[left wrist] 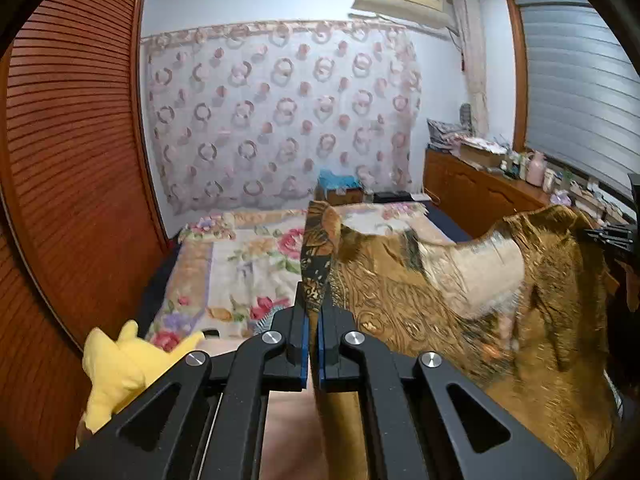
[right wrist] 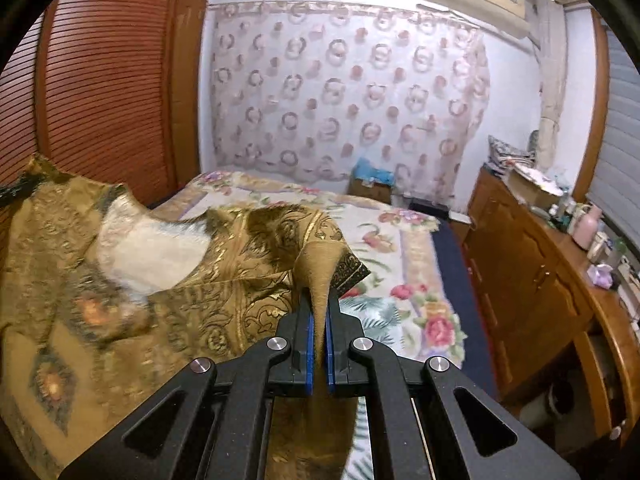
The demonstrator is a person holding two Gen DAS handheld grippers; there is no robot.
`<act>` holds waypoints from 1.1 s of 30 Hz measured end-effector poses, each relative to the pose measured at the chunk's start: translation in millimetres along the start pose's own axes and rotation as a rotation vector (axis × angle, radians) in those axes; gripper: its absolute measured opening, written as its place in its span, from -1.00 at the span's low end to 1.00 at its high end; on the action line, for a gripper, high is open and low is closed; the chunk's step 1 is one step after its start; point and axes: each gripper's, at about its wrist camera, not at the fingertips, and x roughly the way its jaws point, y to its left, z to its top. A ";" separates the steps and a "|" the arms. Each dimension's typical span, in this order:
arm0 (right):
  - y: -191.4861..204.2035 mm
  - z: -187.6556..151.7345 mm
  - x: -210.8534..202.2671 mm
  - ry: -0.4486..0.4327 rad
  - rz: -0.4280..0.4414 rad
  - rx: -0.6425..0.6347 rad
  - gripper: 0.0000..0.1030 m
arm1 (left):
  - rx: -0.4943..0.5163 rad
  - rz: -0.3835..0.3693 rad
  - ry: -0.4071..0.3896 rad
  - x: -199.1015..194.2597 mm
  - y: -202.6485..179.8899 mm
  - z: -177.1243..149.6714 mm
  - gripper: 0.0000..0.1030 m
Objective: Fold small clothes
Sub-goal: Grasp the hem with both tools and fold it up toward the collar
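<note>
A small golden-brown patterned garment [left wrist: 440,292] with a pale lining at the neck hangs in the air between my two grippers, above the bed. My left gripper [left wrist: 313,300] is shut on its one shoulder edge. My right gripper [right wrist: 319,304] is shut on the other shoulder edge. In the right wrist view the garment [right wrist: 160,288] spreads out to the left, its neck opening facing up. My right gripper also shows at the far right of the left wrist view [left wrist: 616,236], holding the cloth.
A bed with a floral blanket [right wrist: 400,264] lies below. A yellow plush toy [left wrist: 116,376] sits at its near left. A louvered wooden wardrobe [left wrist: 72,140] stands left. A wooden sideboard [right wrist: 532,264] with bottles stands right. A small bedside cabinet [right wrist: 370,188] is at the back.
</note>
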 end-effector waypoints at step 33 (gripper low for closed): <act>-34.2 -184.6 -198.7 0.140 0.195 0.163 -0.92 | -0.017 -0.068 0.156 -151.8 -32.1 -207.2 -0.93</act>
